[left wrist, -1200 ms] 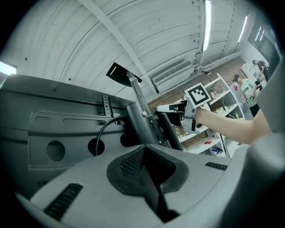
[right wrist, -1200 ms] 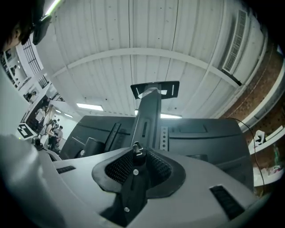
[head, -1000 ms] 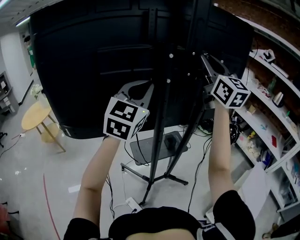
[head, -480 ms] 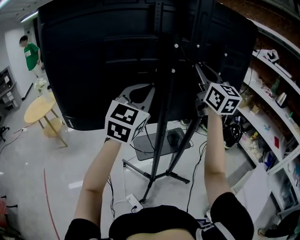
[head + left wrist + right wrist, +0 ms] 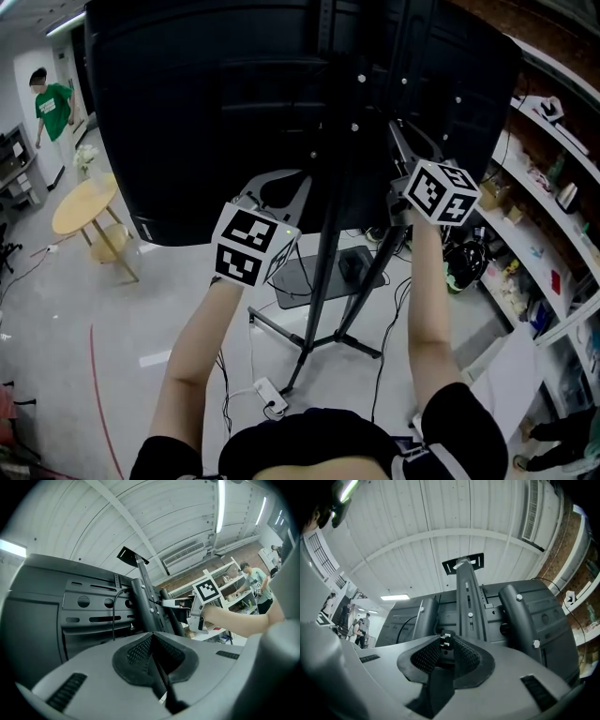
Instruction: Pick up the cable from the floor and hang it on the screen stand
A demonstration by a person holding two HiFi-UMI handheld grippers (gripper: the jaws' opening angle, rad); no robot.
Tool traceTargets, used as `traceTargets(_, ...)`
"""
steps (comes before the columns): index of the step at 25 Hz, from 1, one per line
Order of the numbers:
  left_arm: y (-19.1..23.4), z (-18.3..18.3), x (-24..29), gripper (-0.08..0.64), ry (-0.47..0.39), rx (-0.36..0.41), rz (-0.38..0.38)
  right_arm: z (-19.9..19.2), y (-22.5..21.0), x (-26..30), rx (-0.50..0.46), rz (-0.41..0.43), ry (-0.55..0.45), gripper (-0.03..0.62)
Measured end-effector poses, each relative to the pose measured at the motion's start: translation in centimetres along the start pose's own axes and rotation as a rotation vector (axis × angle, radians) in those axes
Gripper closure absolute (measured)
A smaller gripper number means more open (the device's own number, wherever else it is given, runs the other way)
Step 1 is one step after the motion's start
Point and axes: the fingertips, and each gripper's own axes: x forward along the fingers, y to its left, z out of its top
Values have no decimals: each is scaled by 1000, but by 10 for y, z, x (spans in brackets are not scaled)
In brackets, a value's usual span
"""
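Right gripper [image 5: 446, 645] clamped on cable [image 5: 446, 638] plug end, left gripper [image 5: 152, 639] pinched on cable run, both near screen stand [image 5: 468, 597] column.

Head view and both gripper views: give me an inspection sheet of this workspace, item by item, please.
Surface: pale, glossy floor.
Job's things: cable plug between the right gripper's pads; screen stand upright, carrying the screen.
Clutter: power strip on the floor near the stand.
Grippers: left gripper jaws together, nothing clearly held; right gripper shut on the plug.
Cables: thin black cable hanging down the screen's back.
Surroundings: round wooden table, stocked shelves, person in a green shirt.
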Motion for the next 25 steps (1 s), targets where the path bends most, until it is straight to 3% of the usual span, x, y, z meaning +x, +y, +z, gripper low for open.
traceTargets(14, -5, -3, -13, 552, -6, -7, 6, 8, 5, -26, -11, -81, -178, 483)
traceTargets(19, -10, -15, -14, 552, 1, -30, -2, -8, 9, -39, 3, -88, -171, 483)
traceTargets(25, -23, -42, -17, 552, 16, -130, -13, -46, 23, -63, 58, -85, -112, 483)
